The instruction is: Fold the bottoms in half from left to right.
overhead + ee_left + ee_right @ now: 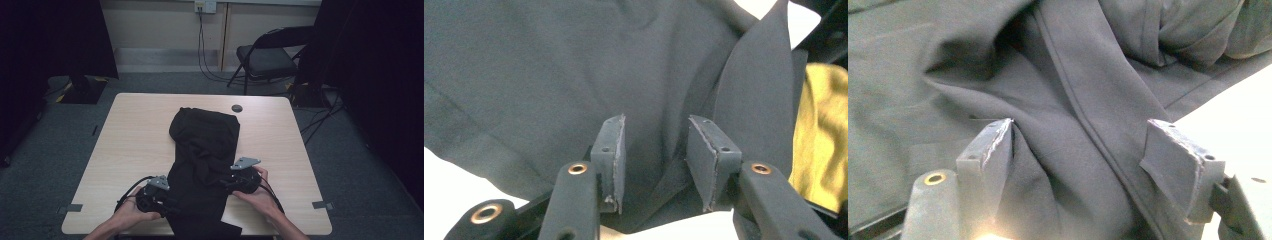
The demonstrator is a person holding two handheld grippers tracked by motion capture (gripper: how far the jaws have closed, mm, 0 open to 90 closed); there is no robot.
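Note:
A black garment (pixel 205 150) lies lengthwise down the middle of the light wooden table (pixel 130 145), crumpled at its middle, and its near end hangs over the front edge. My left gripper (pixel 172 205) is at the garment's left edge near the front. In the left gripper view its jaws (pixel 656 150) stand apart, with dark cloth (pixel 549 75) lying between and beyond them and no pad pressing on it. My right gripper (pixel 225 184) is at the garment's right edge. In the right gripper view it (pixel 1083 150) is open wide over a raised fold and seam of the cloth (pixel 1073 100).
A small dark round disc (pixel 237 108) sits on the table's far edge. A folding chair (pixel 265 57) and wall cables stand behind the table, with black curtains at both sides. Something yellow (pixel 824 140) is at the right edge of the left gripper view.

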